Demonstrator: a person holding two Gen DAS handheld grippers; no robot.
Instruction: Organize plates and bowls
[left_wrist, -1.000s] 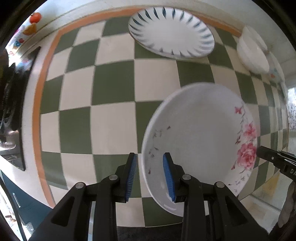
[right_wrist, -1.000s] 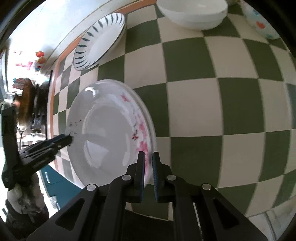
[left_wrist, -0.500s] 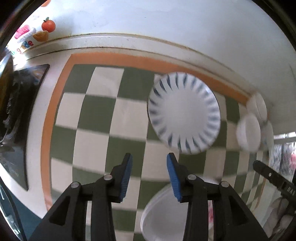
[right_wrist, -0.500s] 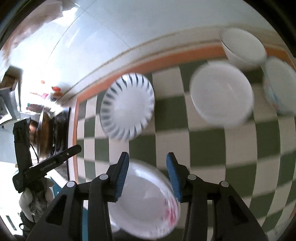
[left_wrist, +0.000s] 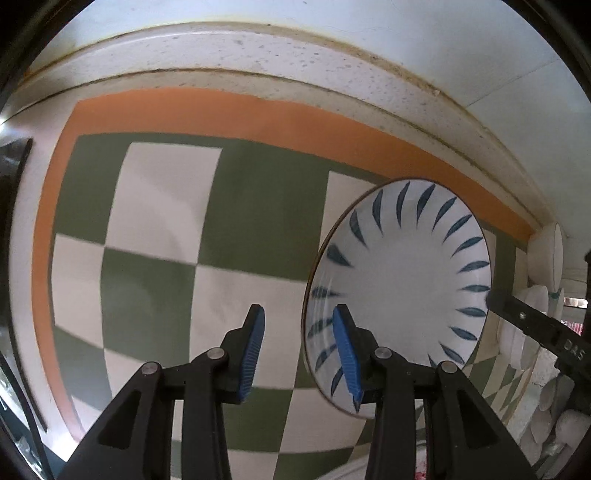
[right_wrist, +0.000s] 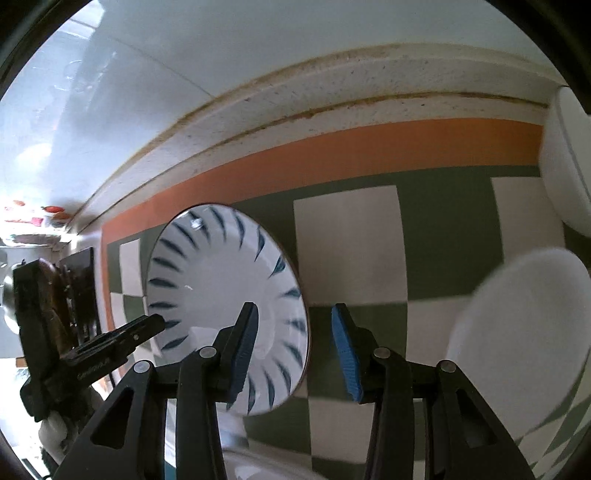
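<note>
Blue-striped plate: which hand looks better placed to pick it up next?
Roughly even, both open. The left gripper already straddles the blue-striped plate at its near rim; the right gripper straddles the opposite rim. Probably a two-handed lift.

One patterned plate (left_wrist: 402, 280), two white bowls (right_wrist: 517, 332)

left gripper (left_wrist: 299, 350): jaws apart, just been closing a little, plate rim between them, not pinched | plate (left_wrist: 402, 291): white, blue leaf marks, on checked cloth (left_wrist: 162, 229) | right gripper tip (left_wrist: 496, 299) at plate's far edge
</note>
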